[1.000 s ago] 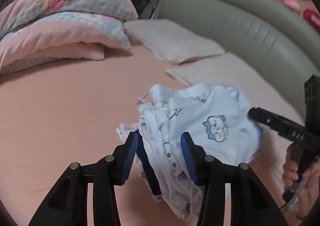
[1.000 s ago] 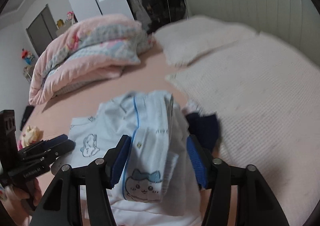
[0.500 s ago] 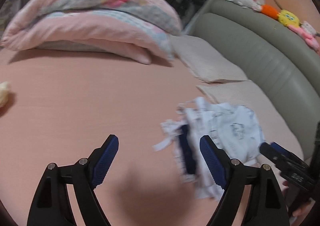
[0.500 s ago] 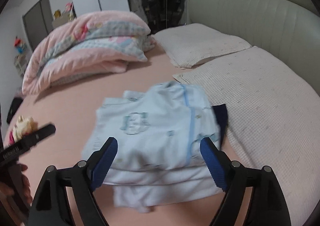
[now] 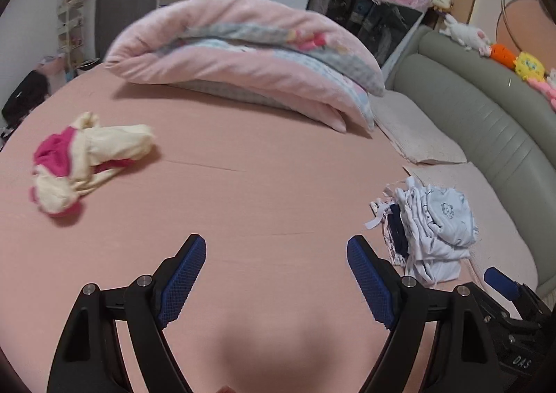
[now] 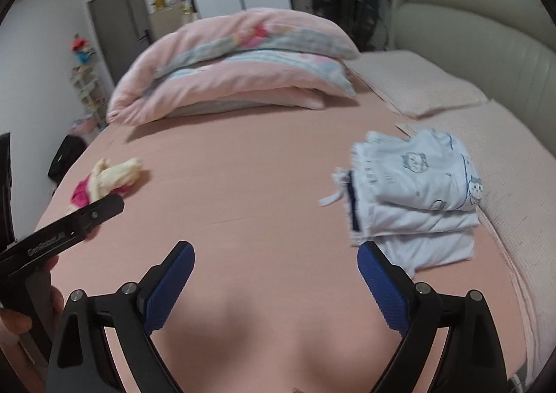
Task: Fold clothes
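Observation:
A stack of folded light-blue and white baby clothes (image 5: pixel 434 222) lies on the pink bed sheet at the right, also in the right wrist view (image 6: pixel 417 194). A crumpled cream and magenta garment (image 5: pixel 83 160) lies at the left of the bed, also in the right wrist view (image 6: pixel 107 181). My left gripper (image 5: pixel 276 274) is open and empty above bare sheet. My right gripper (image 6: pixel 276 281) is open and empty, its right finger just beside the stack's near corner. The left gripper's body (image 6: pixel 66 229) shows at the left of the right wrist view.
A folded pink quilt (image 5: pixel 243 55) lies at the far side of the bed. Beige pillows (image 5: pixel 413 128) and a grey-green padded headboard (image 5: pixel 486 121) with plush toys (image 5: pixel 504 55) run along the right. The bed's left edge (image 6: pixel 59 191) drops to a floor with a dark bag.
Both grippers let go of the folded blue garment, opened wide and drew back from the stack, swinging left. The cream and magenta garment has come into view.

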Motion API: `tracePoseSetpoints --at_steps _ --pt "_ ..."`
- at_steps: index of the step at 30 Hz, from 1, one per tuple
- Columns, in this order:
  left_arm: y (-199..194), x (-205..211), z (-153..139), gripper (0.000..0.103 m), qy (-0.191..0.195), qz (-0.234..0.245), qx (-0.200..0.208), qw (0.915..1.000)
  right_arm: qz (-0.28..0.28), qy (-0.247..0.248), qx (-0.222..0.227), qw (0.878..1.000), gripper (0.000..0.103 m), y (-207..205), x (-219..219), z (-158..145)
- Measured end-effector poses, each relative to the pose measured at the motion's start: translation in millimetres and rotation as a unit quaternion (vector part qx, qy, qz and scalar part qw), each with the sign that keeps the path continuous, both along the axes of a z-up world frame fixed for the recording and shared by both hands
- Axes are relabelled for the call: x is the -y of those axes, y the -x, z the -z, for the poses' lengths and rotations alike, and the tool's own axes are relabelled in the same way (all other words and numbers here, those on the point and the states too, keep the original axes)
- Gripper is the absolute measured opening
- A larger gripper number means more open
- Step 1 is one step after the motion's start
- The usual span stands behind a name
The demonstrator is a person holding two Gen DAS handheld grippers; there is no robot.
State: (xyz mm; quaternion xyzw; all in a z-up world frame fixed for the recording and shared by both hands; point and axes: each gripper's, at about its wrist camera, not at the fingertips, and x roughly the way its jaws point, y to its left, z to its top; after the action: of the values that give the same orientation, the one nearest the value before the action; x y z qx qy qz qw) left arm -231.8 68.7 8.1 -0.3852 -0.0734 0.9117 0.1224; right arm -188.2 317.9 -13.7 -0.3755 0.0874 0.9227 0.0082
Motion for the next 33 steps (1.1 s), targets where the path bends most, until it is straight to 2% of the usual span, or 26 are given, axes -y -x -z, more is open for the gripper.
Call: tracePoseSetpoints --at_steps 7,14,16,18,30,33 --pt "-71.2 57.4 -42.2 0.085 0.028 -0.013 -0.043 0.9986 -0.02 -0.011 -0.014 1.0 0.095 -61.1 65.7 -43.6" --pt "-143.8 91.6 -53.2 0.087 -0.007 -0.034 -0.059 0.9977 -0.038 -0.04 -0.018 0.998 0.095 -115.5 108.3 -63.5" --pt "-161.9 99.4 -51.5 0.093 -0.033 -0.036 -0.059 0.9971 -0.045 -0.042 -0.019 0.998 0.095 -130.6 117.7 -66.4" --pt "-175.1 96.7 -47.0 0.099 -0.023 -0.039 -0.054 0.9975 -0.05 -0.047 -0.017 0.998 0.095 -144.5 122.9 -64.6" --pt "-253.9 81.1 -20.0 0.1 0.038 -0.056 -0.027 0.9973 -0.025 -0.06 0.016 0.998 0.095 -221.4 108.3 -24.4" --pt "-256.6 77.7 -13.1 0.103 0.027 -0.042 -0.011 0.9987 -0.028 -0.044 0.024 0.998 0.095 -231.7 105.6 -17.6"
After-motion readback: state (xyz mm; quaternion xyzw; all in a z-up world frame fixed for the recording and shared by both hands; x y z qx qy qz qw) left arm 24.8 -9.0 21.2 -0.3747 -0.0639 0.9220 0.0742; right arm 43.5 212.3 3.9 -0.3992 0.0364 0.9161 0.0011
